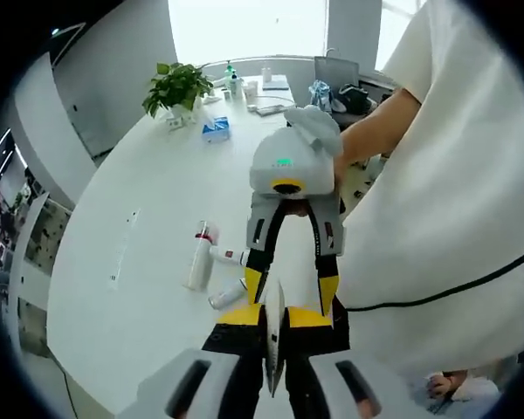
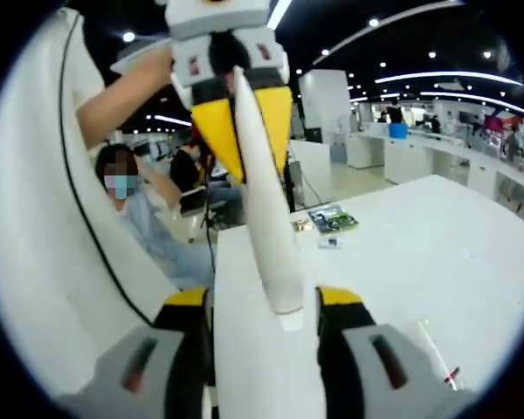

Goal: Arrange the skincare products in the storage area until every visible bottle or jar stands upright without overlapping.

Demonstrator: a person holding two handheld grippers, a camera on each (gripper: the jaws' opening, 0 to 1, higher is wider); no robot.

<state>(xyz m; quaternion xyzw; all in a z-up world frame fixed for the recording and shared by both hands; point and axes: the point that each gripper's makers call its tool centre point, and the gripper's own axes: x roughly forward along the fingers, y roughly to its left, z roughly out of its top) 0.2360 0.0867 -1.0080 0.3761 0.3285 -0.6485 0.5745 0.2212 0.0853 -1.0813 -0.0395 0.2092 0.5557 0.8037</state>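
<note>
White tube (image 2: 266,218) hung between both claws above the counter (image 1: 148,201): the right claw (image 1: 293,284) clamped one end, the left claw (image 2: 240,113) the other. Judged mid-handover; next, one releases, then stand it beside the fallen bottles (image 1: 211,262) farther left.

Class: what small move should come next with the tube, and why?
Probably lower the tube toward the table to stand it: the left gripper grips it in mid-air, the right gripper flanks its other end, and bottles lie flat there.
</note>
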